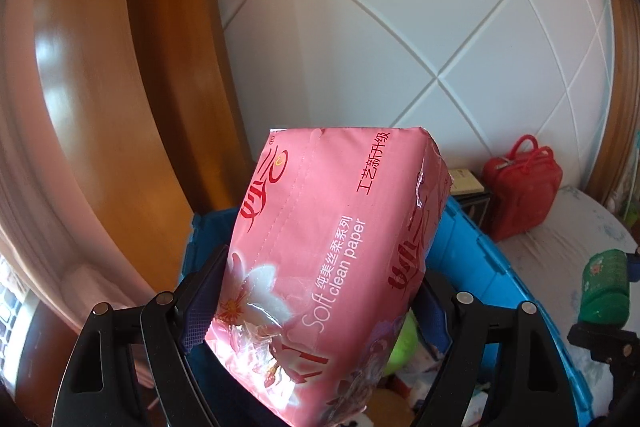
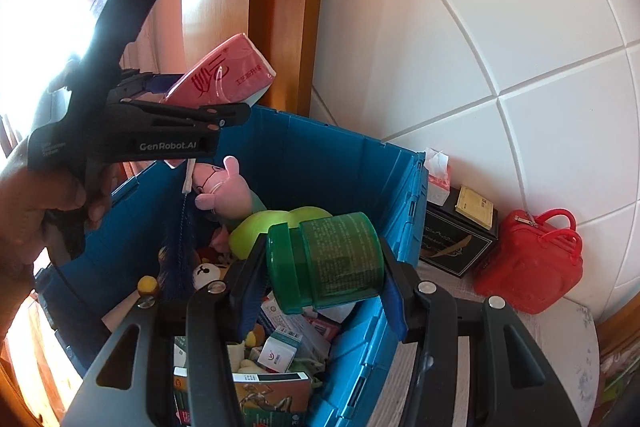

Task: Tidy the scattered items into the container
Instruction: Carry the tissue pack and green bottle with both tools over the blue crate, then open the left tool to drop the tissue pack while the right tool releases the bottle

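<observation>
My left gripper (image 1: 316,303) is shut on a pink tissue pack (image 1: 332,251) and holds it above the blue crate (image 1: 480,251). The pack also shows in the right wrist view (image 2: 224,75), over the crate's far left corner, with the left gripper (image 2: 168,95) beside it. My right gripper (image 2: 320,291) is shut on a green jar (image 2: 332,259), lying sideways, just above the blue crate's (image 2: 320,155) near right rim. The jar also shows in the left wrist view (image 1: 604,287). The crate holds plush toys, small boxes and a yellow-green cushion (image 2: 276,223).
A red bag (image 2: 532,263), a black box (image 2: 456,243) and a tissue box (image 2: 438,179) stand on the white table (image 2: 560,331) right of the crate, against a white tiled wall. A wooden door frame (image 2: 280,7) rises behind the crate.
</observation>
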`<state>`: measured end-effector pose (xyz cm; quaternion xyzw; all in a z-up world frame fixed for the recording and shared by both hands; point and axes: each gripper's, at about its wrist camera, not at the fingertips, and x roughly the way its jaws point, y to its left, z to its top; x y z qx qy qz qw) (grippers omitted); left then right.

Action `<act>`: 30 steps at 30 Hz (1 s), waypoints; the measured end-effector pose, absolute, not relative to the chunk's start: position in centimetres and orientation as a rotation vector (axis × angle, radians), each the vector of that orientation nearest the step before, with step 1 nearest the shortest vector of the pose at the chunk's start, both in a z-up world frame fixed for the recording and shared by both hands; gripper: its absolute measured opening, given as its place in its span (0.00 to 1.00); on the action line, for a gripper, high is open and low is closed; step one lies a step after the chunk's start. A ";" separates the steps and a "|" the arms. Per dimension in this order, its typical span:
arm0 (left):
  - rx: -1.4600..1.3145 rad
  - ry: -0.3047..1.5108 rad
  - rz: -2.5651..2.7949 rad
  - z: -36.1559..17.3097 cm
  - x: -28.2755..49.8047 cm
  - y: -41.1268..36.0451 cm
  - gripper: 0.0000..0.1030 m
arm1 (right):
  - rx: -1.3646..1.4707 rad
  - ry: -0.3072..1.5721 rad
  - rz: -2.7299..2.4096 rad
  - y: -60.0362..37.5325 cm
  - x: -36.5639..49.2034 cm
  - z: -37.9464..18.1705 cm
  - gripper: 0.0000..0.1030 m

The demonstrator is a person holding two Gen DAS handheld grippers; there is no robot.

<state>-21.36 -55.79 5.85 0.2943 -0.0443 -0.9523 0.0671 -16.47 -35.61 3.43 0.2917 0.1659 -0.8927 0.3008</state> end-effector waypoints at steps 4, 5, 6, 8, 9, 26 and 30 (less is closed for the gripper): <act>0.897 -0.109 -2.857 6.2 -23.5 -58.0 0.80 | 0.792 0.446 -2.366 -37.0 -17.5 2.9 0.48; 0.896 -0.108 -2.857 6.4 -23.9 -58.4 0.80 | 0.795 0.447 -2.366 -37.4 -17.7 2.8 0.48; 0.896 -0.107 -2.859 6.6 -24.4 -58.8 0.80 | 0.795 0.450 -2.367 -37.7 -17.9 2.6 0.48; 0.900 -0.115 -2.862 6.8 -25.0 -59.2 0.80 | 0.795 0.451 -2.369 -38.1 -18.2 2.3 0.48; 0.900 -0.119 -2.862 6.9 -25.3 -59.3 0.80 | 0.794 0.449 -2.370 -38.2 -18.3 2.2 0.48; 0.892 -0.047 -2.918 7.0 -25.3 -60.0 1.00 | 0.811 0.433 -2.399 -38.3 -19.2 1.9 1.00; 0.895 -0.039 -2.915 7.0 -24.8 -59.8 1.00 | 0.798 0.450 -2.391 -38.2 -18.7 2.1 1.00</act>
